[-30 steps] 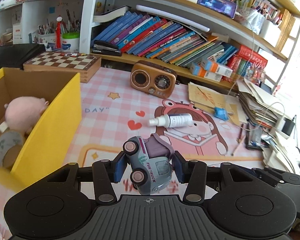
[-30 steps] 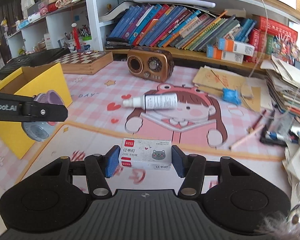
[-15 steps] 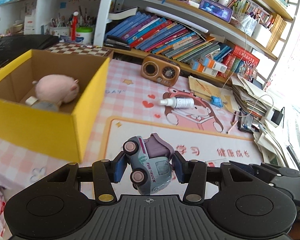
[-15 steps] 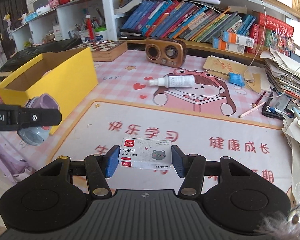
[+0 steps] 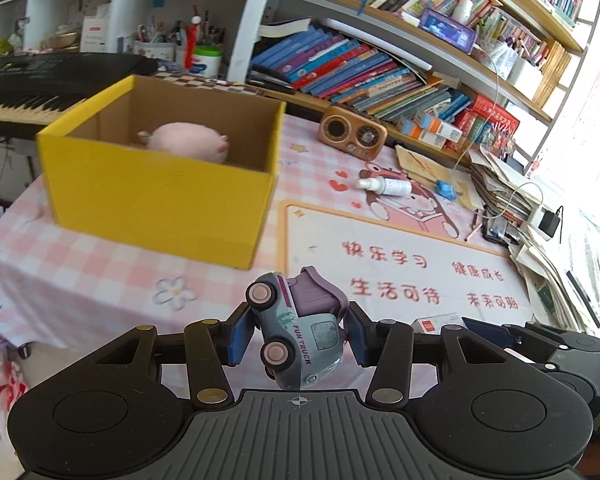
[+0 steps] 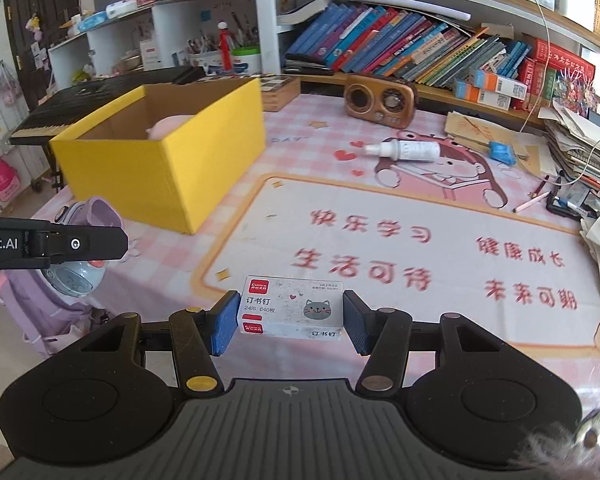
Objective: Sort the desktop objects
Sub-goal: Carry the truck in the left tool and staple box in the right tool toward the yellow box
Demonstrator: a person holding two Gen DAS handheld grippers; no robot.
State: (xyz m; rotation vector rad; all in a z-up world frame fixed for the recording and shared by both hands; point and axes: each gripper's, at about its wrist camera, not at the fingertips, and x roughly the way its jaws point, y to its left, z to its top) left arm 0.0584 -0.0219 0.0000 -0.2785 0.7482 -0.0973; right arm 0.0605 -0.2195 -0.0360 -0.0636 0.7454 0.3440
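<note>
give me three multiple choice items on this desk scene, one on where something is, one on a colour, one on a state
1. Where is the pink plush toy?
A. inside the yellow box
B. on the desk mat beside the spray bottle
C. on the bookshelf

2. What colour is the outside of the cardboard box on the desk?
A. blue
B. yellow
C. white

3. What is the right gripper doing?
A. standing open with nothing in it
B. clamped on the spray bottle
C. clamped on the staple box

Answers:
1. A, the plush shows over the box rim, lying within its brown inner walls.
2. B, its outer walls are bright yellow in both views.
3. C, both blue pads press on the ends of the white staple box, while the spray bottle lies far off on the desk mat.
</note>
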